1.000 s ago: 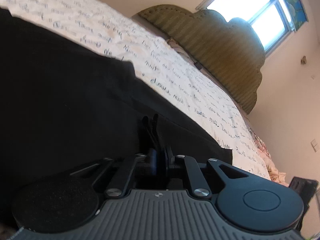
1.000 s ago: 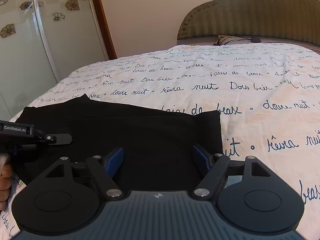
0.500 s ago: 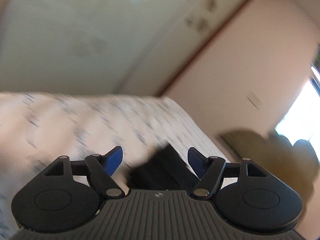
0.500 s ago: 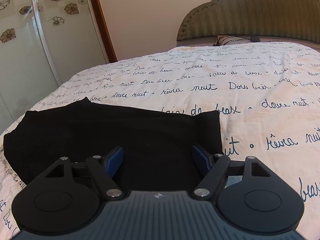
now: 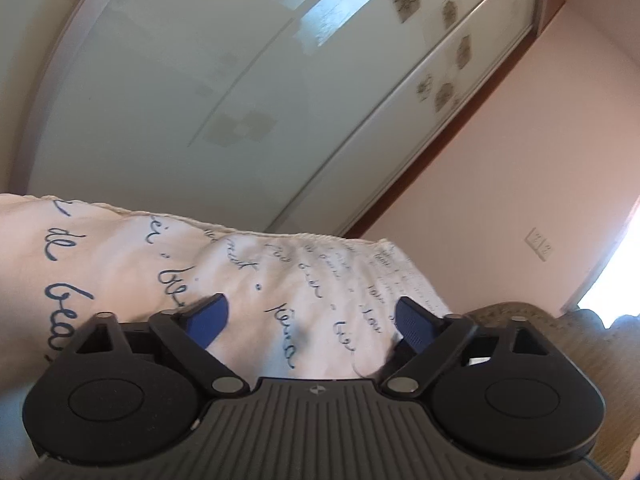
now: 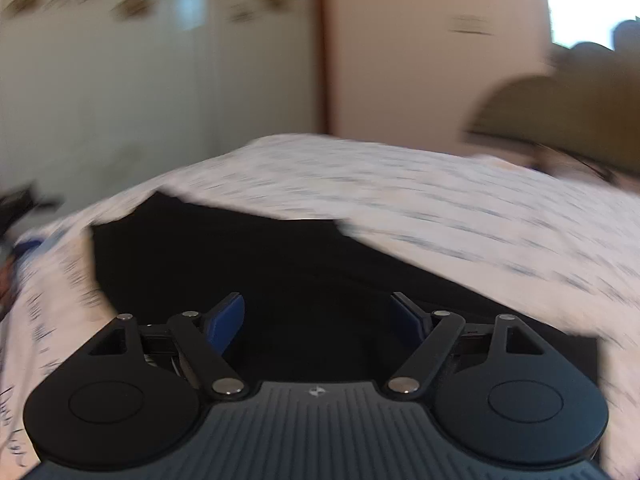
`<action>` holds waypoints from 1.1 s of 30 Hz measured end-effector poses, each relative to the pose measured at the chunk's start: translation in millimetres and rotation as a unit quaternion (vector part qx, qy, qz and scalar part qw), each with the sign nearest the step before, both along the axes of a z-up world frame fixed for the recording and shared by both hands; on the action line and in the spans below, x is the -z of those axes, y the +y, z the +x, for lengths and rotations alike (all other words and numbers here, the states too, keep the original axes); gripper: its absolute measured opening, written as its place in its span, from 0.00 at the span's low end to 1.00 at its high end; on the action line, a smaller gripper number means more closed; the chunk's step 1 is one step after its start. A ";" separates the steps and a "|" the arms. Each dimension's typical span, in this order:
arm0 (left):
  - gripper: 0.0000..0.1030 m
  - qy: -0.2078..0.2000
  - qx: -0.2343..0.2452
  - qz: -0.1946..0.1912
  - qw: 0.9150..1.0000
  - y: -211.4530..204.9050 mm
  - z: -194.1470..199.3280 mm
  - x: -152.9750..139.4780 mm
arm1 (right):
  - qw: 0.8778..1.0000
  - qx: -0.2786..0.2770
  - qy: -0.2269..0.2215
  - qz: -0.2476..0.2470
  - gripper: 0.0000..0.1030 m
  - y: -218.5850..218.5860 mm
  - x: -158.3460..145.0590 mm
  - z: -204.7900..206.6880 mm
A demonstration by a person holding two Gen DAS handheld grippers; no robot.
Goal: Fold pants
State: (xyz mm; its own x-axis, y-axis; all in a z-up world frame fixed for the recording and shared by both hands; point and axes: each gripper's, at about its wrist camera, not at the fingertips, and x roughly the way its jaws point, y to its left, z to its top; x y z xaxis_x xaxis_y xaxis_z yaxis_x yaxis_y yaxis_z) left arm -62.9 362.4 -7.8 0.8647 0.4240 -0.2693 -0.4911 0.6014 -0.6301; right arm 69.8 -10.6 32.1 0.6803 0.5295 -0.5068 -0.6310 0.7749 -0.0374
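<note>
The black pants (image 6: 280, 264) lie folded flat on the white bedspread (image 6: 460, 208) with dark handwriting print, seen blurred in the right wrist view. My right gripper (image 6: 318, 316) hovers over their near part, its jaws opening, blue pads (image 6: 228, 318) apart with nothing pinched. In the left wrist view no pants show. My left gripper (image 5: 310, 316) points over bare bedspread (image 5: 280, 280) toward the bed's edge, jaws opening wide with nothing between them. A dark blurred shape at the far left (image 6: 24, 204) of the right wrist view may be the left gripper.
Glass wardrobe doors (image 5: 240, 100) with flower decals stand beyond the bed. A pink wall (image 5: 520, 160) carries a socket plate (image 5: 540, 242). The olive padded headboard (image 6: 560, 112) rises at the right, under a bright window.
My left gripper let go of the black cloth, opened wide and swung away over bare bedspread toward the wardrobe. My right gripper shifted and rolled, blurring its view; the pants stayed below it.
</note>
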 end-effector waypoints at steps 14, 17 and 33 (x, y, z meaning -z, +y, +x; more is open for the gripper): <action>0.95 -0.056 0.020 -0.047 0.997 7.8 -10.5 8.7 | 0.959 -0.185 -0.122 -0.177 0.80 198.8 24.4 -17.4; 0.96 -0.065 0.021 -0.053 0.996 9.5 -11.9 10.8 | 0.953 -0.183 -0.141 -0.197 0.80 205.6 31.2 -16.4; 0.97 -0.086 0.028 -0.066 0.994 12.7 -15.2 12.7 | 0.939 -0.179 -0.179 -0.232 0.21 237.8 42.4 -10.8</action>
